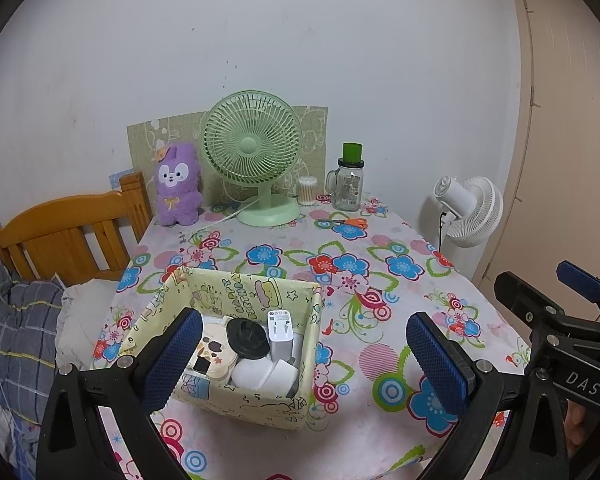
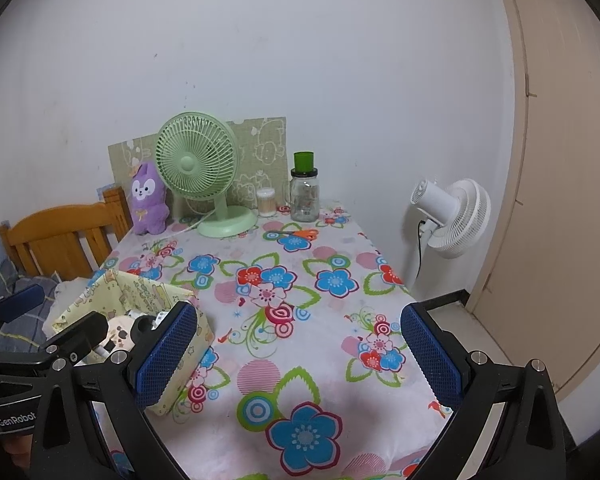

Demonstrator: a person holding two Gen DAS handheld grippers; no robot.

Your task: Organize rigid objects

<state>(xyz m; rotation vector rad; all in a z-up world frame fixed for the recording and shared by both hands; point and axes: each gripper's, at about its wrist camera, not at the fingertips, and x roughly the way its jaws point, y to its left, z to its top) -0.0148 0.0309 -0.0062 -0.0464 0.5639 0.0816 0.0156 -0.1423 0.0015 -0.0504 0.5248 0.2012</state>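
A pale yellow fabric storage box (image 1: 236, 368), printed with cartoon figures and the words "HAPPY BIRTHDAY" on its inner far wall, stands on the near left part of a table covered by a flowered cloth (image 1: 380, 280). Inside it lie a black round lid (image 1: 247, 336), a white charger block (image 1: 281, 332) standing upright with small printed marks too fine to read, two white rounded blocks (image 1: 266, 374) at the near side, and a cream cartoon-shaped item (image 1: 216, 354) with brown patches. In the right wrist view the same box (image 2: 140, 292) sits at lower left, partly hidden by the other tool.

At the far edge stand a green desk fan (image 1: 256, 152), a purple plush toy (image 1: 178, 184), a clear tub of cotton swabs (image 1: 307, 191) and a glass handled jar (image 1: 346, 192) with a green cup on its lid (the jar's label cannot be read). Orange-handled scissors (image 1: 346, 222) lie flat just in front of the jar. A white floor fan (image 1: 470, 210) stands beyond the table's right edge.

The left gripper (image 1: 304, 356) hangs above the box, its blue-padded fingers spread wide to either side of it and holding nothing. The right gripper (image 2: 298, 356) is likewise wide apart and empty, over bare cloth to the right of the box. Its body reads "DAS" in the left wrist view; the left tool's body reads "GenRobot" in the right wrist view.
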